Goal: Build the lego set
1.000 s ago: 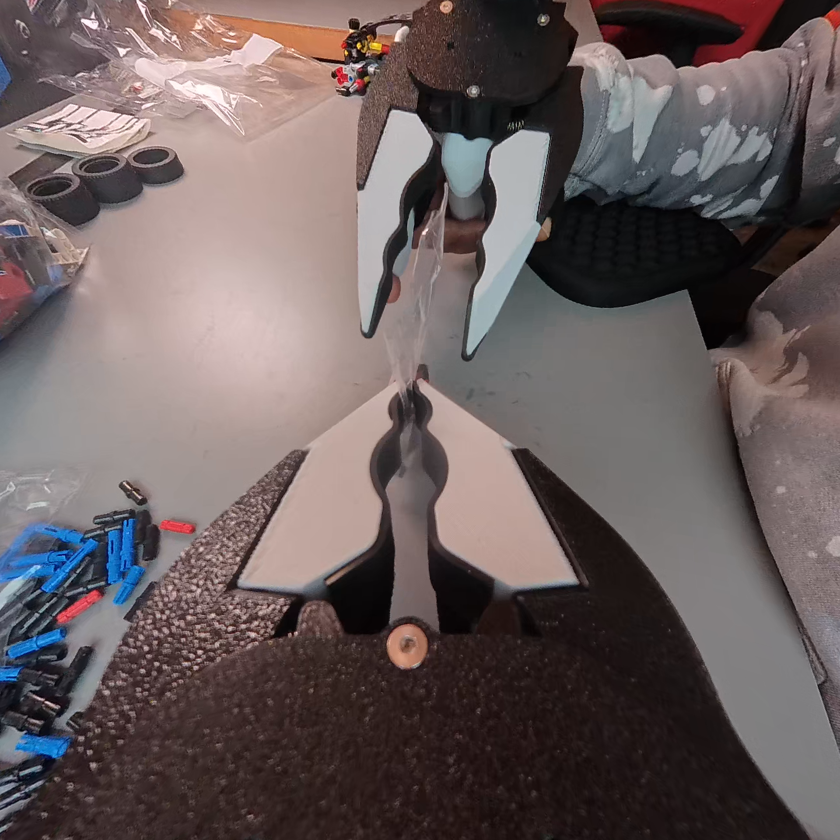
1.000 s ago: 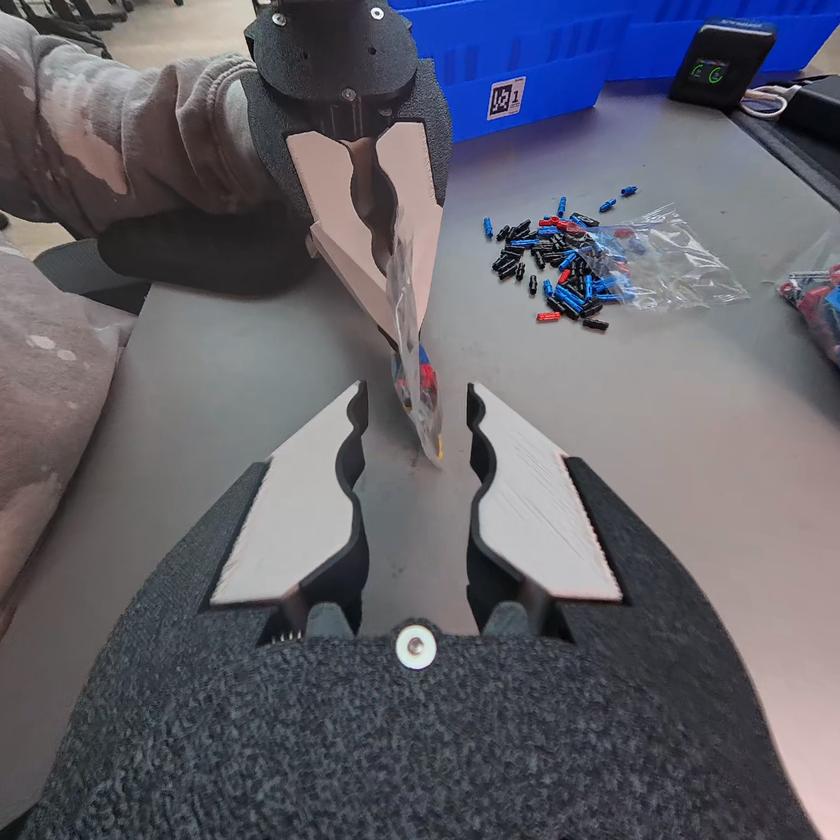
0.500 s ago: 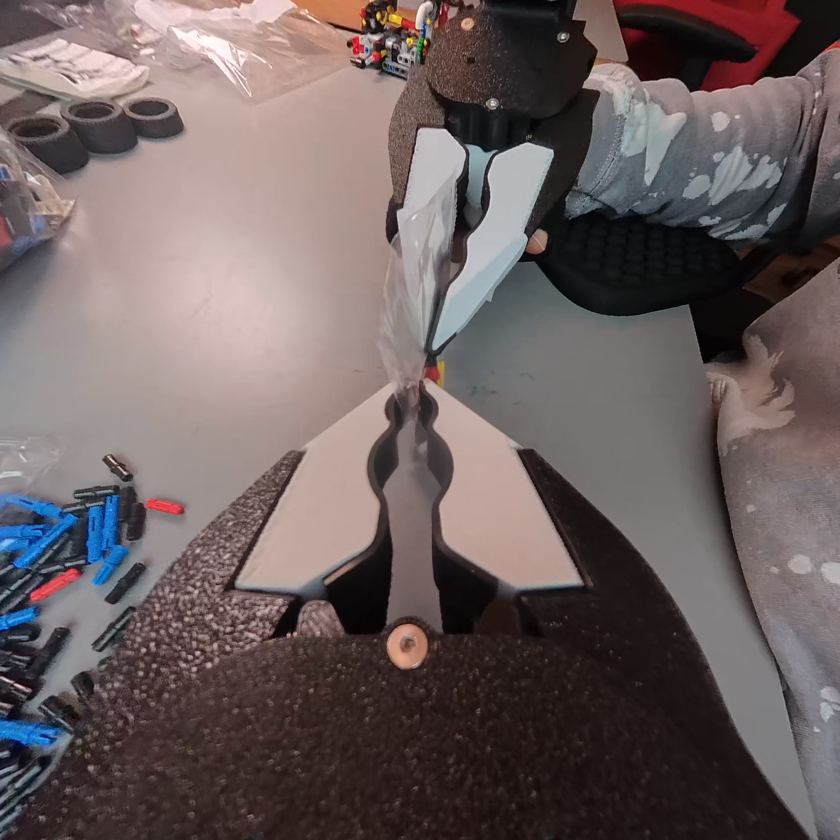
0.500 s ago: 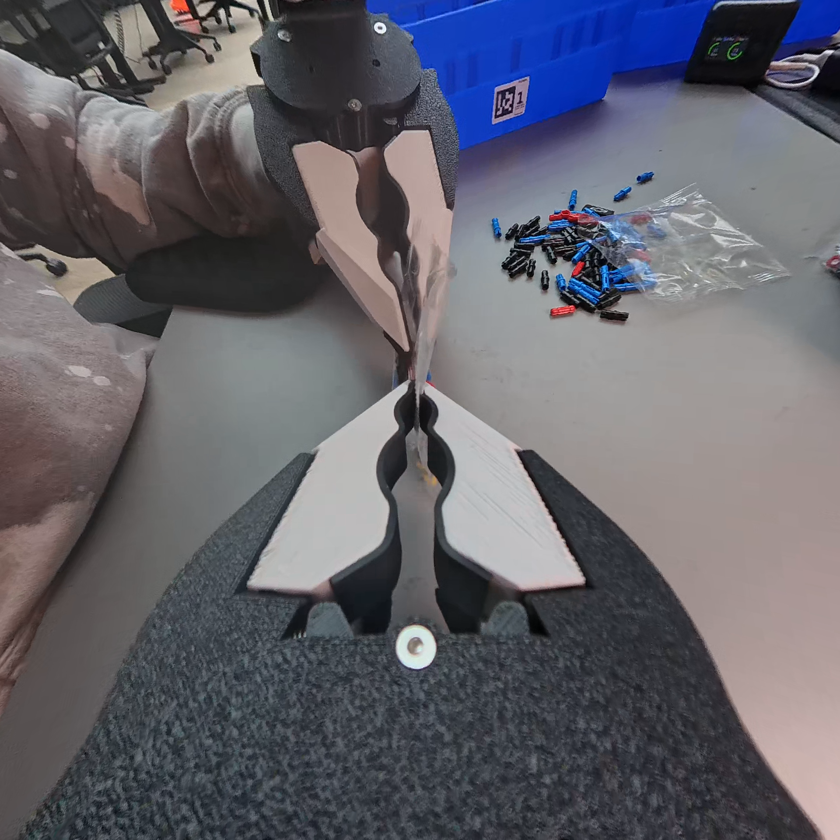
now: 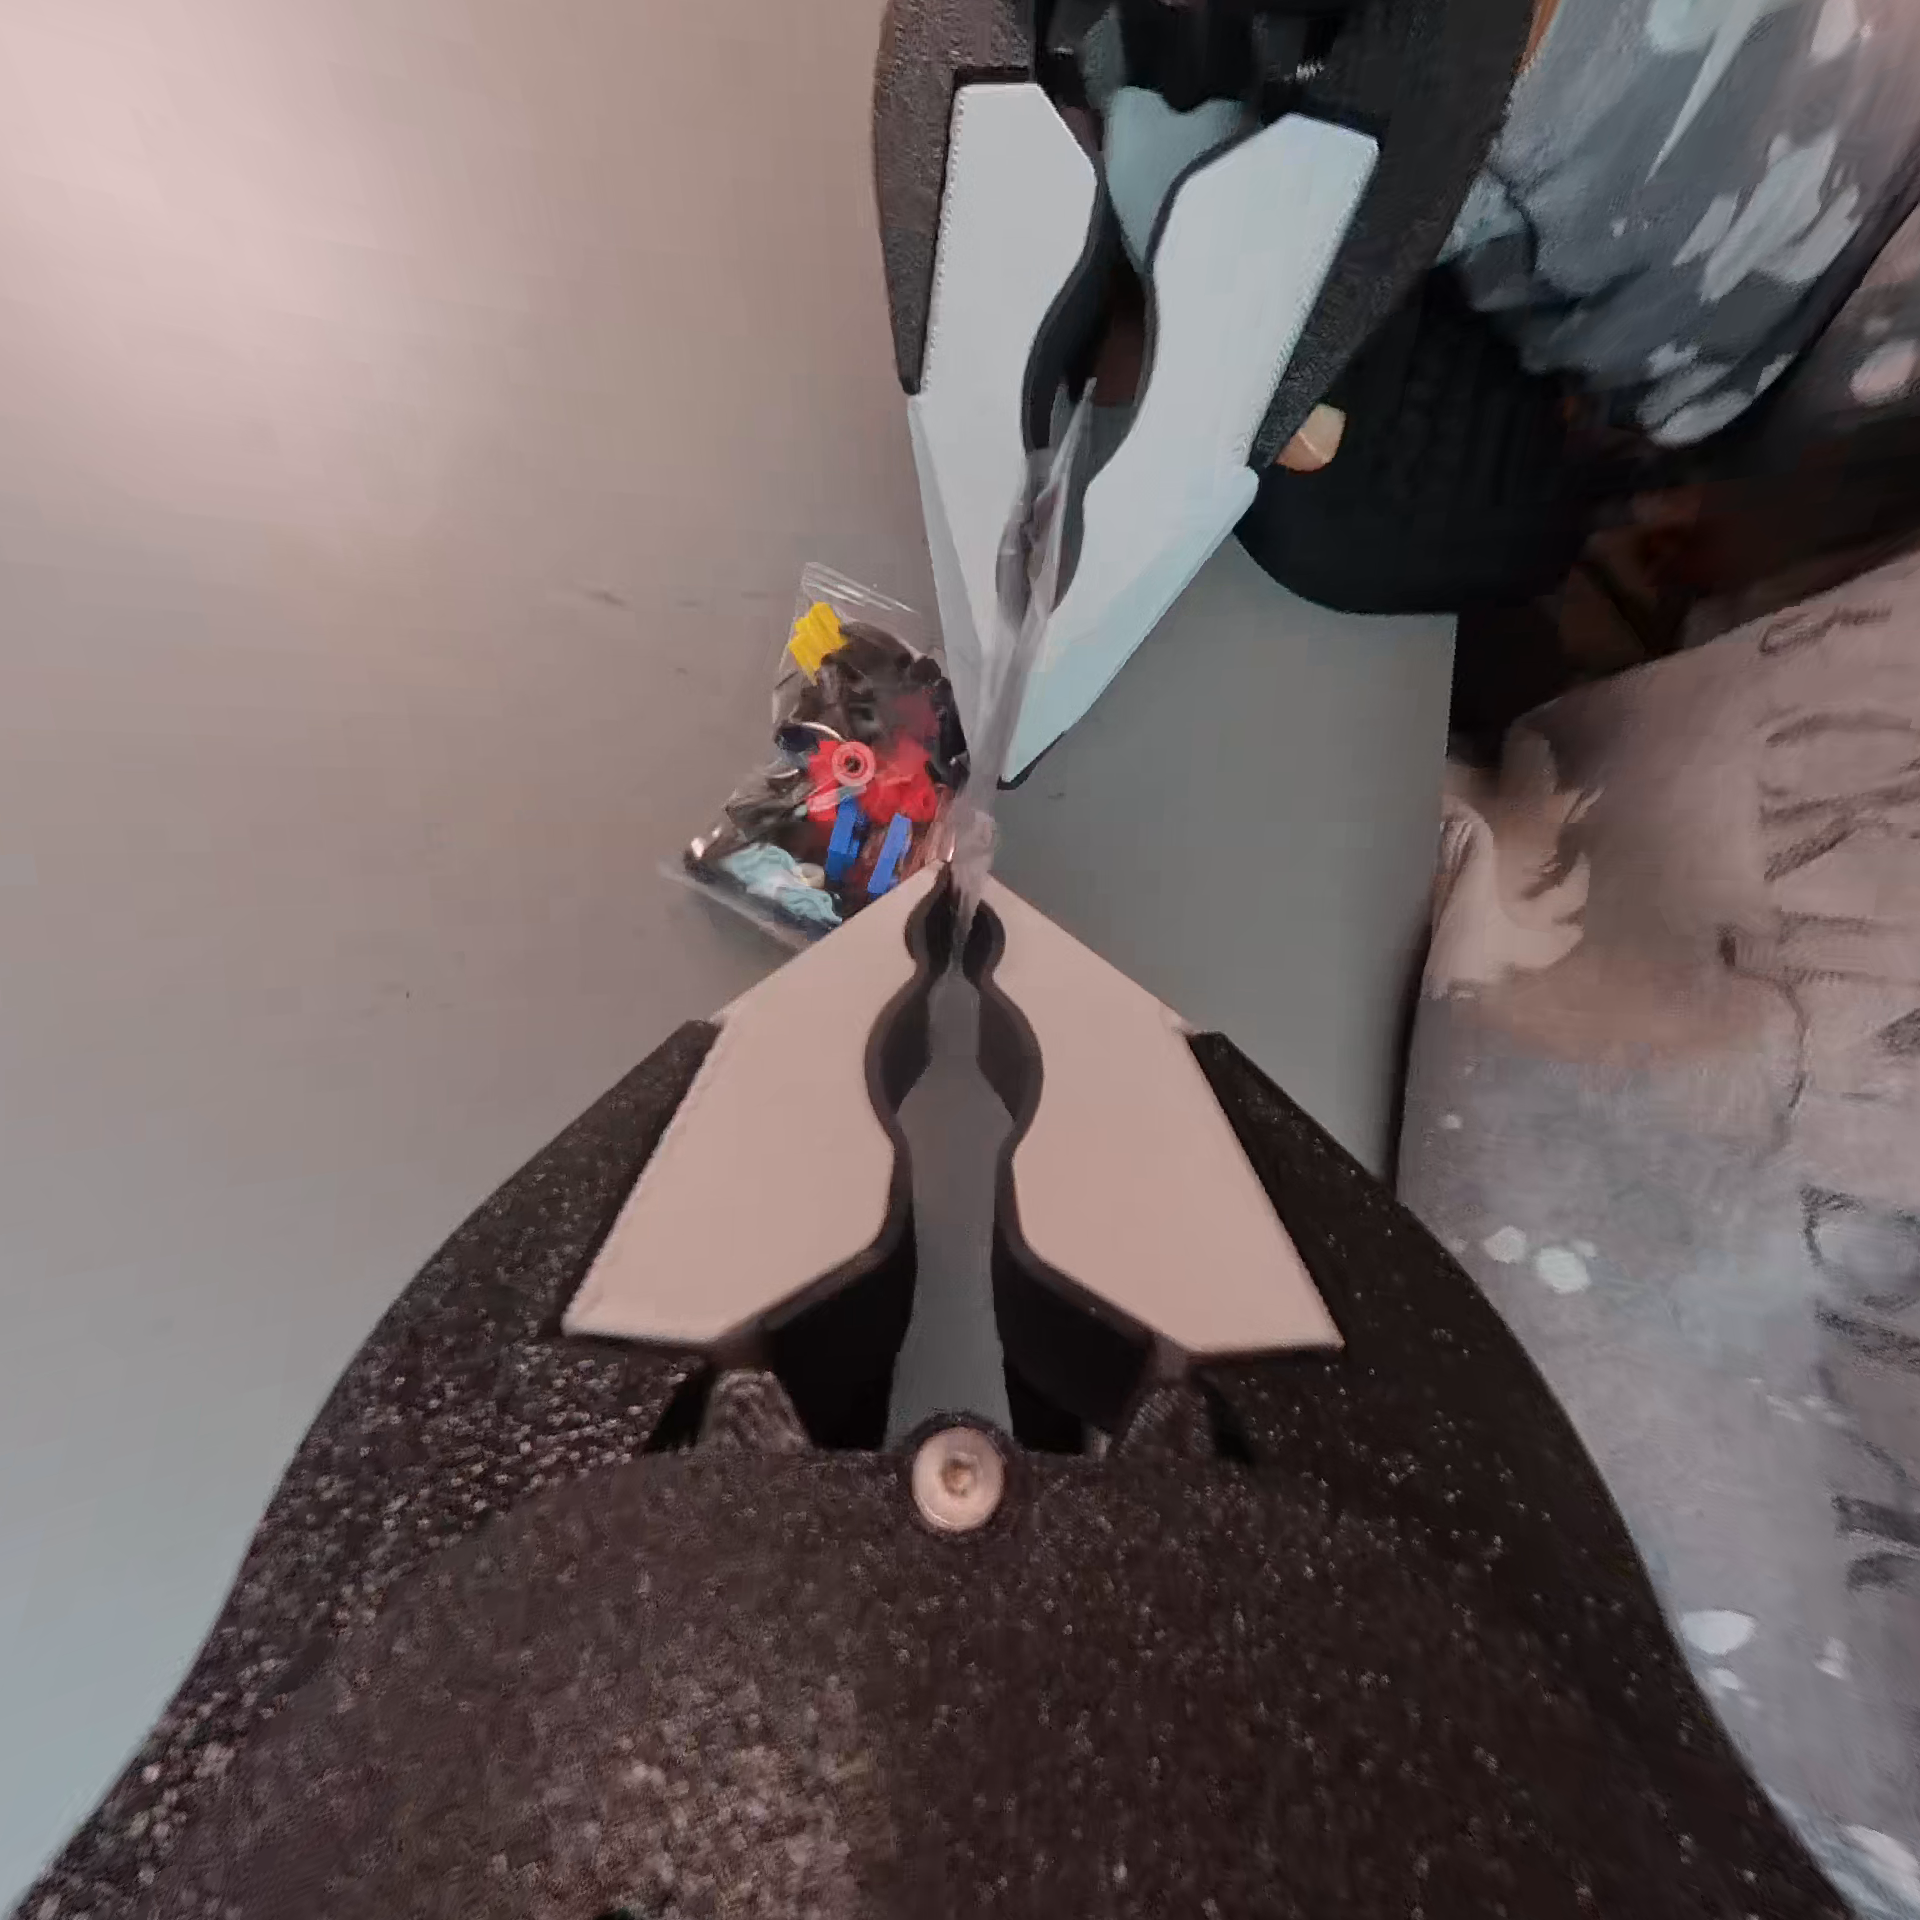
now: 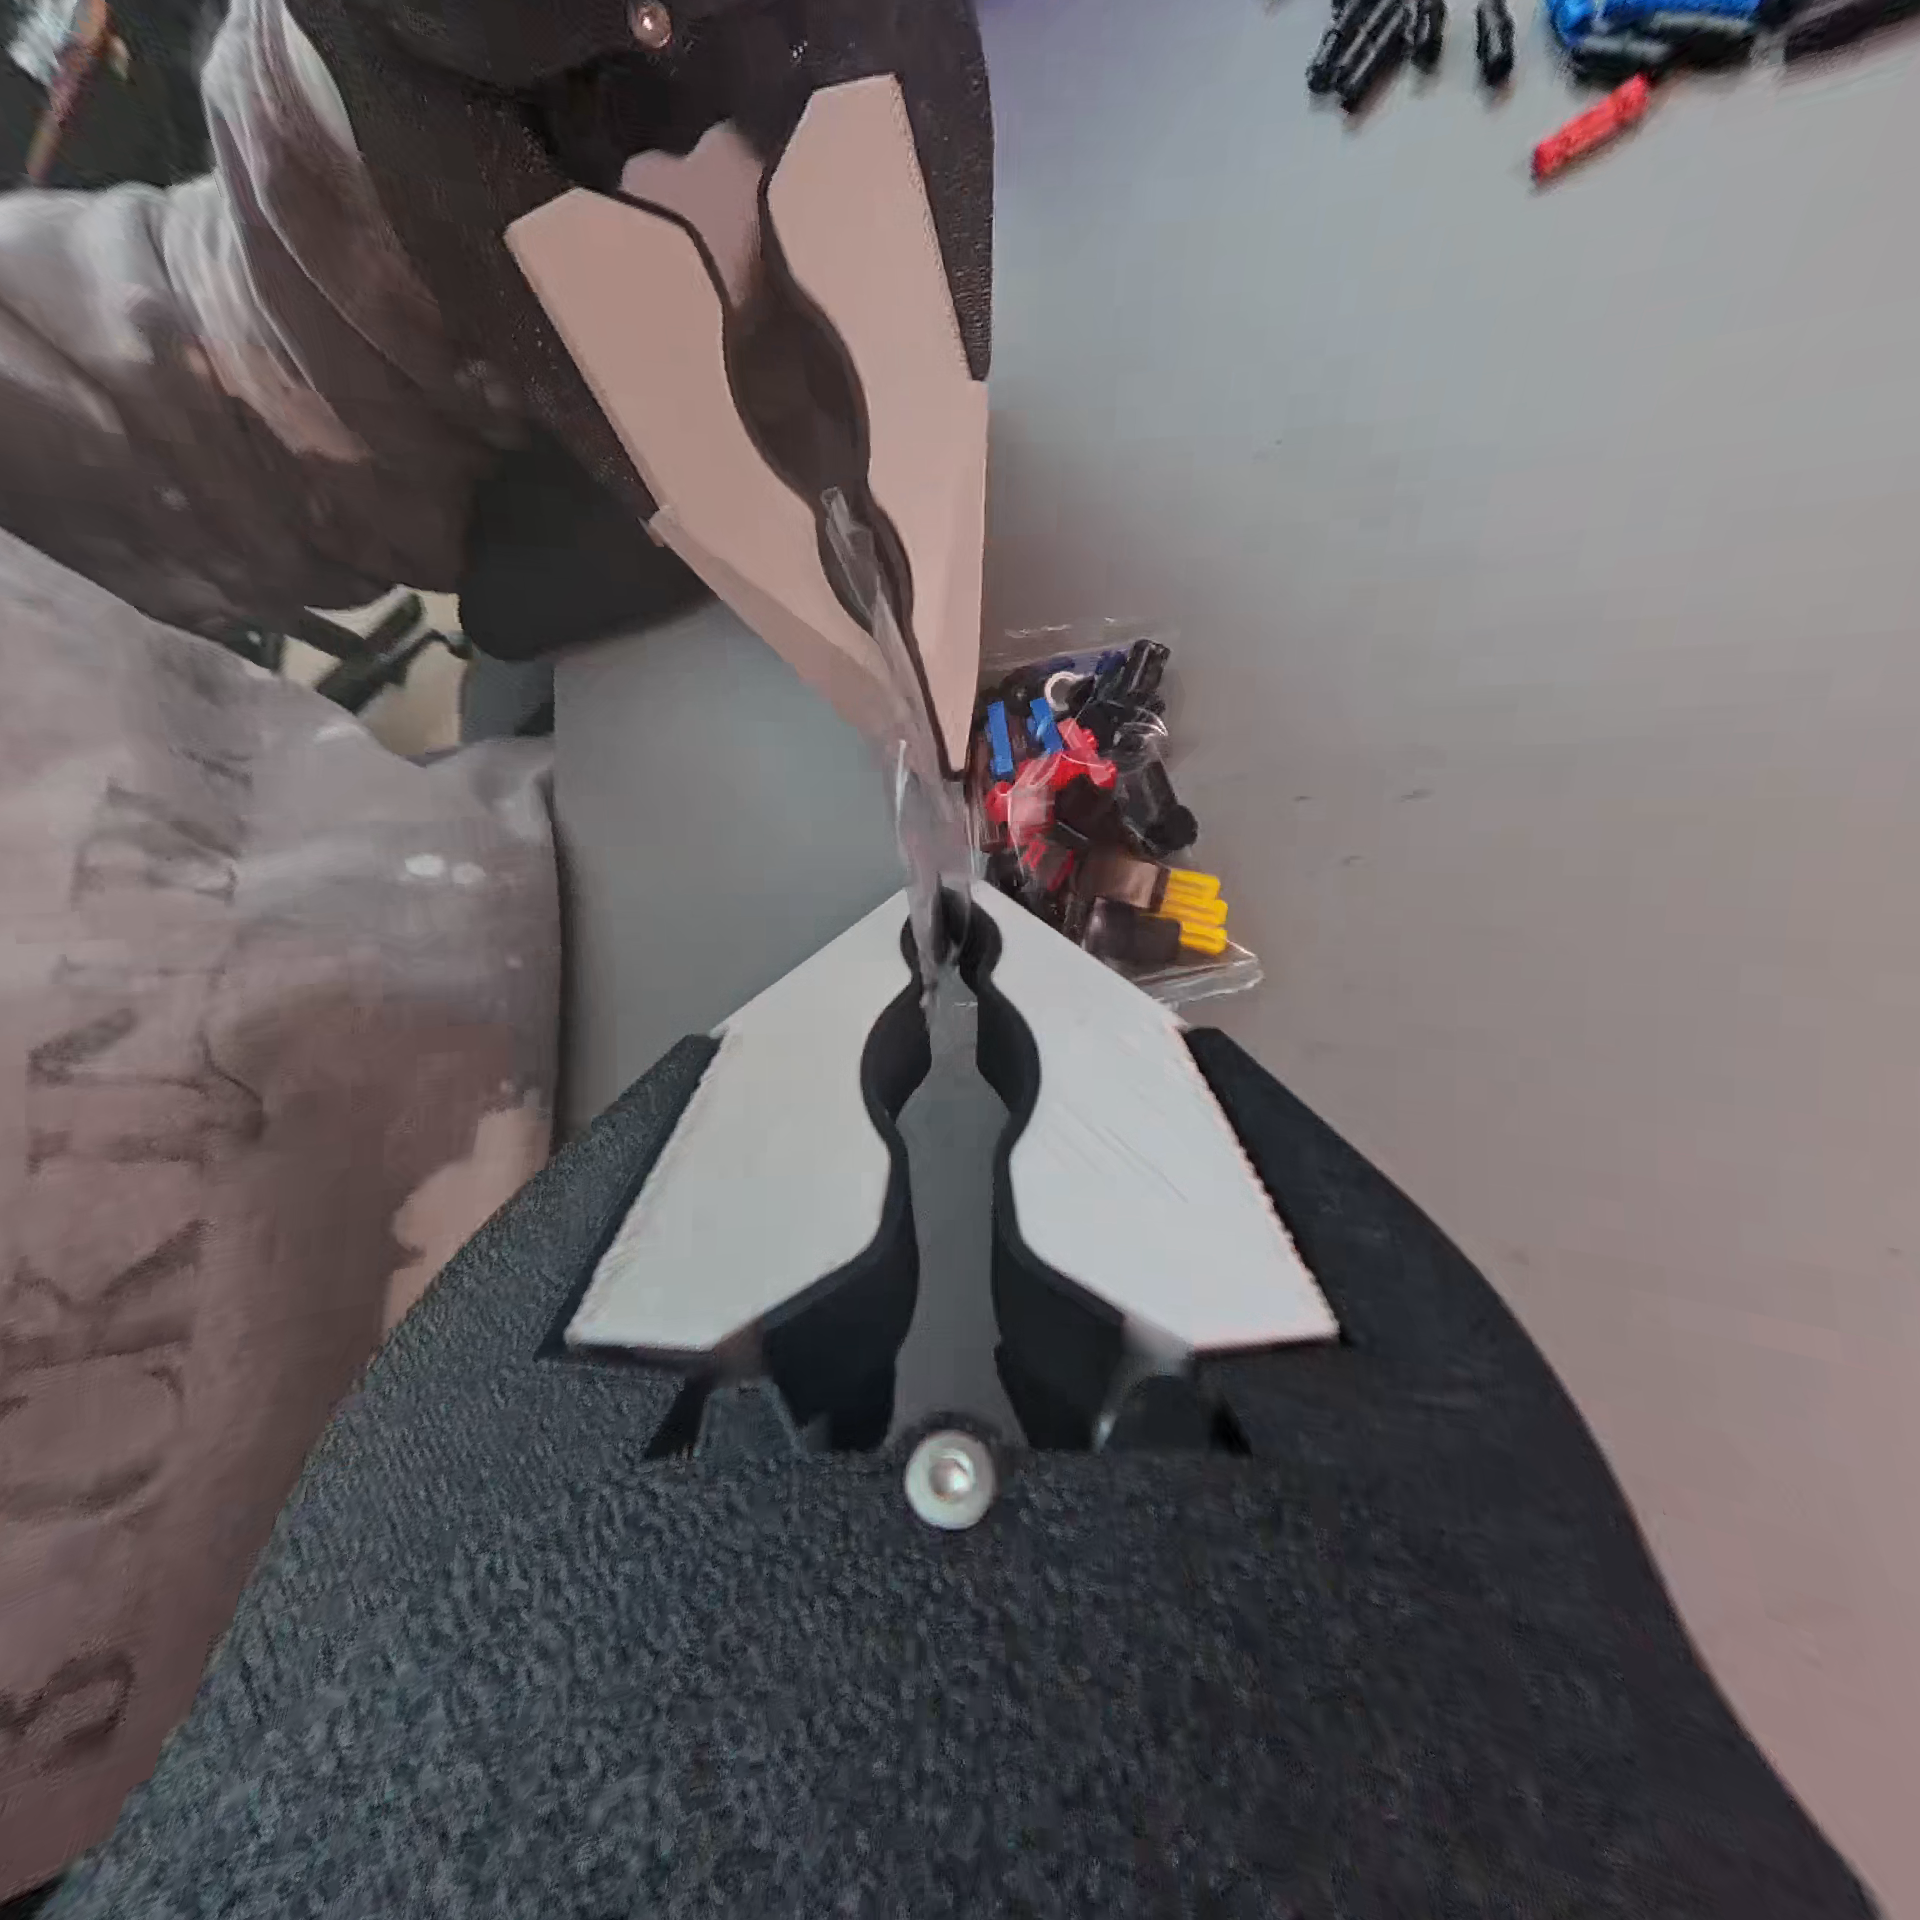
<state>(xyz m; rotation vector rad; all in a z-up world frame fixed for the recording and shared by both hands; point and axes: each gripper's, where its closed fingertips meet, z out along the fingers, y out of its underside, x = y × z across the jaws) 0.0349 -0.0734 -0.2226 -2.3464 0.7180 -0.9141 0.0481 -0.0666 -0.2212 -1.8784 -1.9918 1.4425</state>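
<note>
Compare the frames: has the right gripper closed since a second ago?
Yes. The right gripper, whose fingers stood apart before, is now shut on the bag above the table.

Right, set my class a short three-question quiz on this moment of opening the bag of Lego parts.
1. True or false: both the left gripper and right gripper are shut on the clear bag.
2. What colour is the ribbed piece at the bag's far end in the left wrist view? A) yellow B) green C) white
3. Fill in: the bag's filled end hangs over the grey ____.

Key: 1 true; 2 A; 3 table.
</note>
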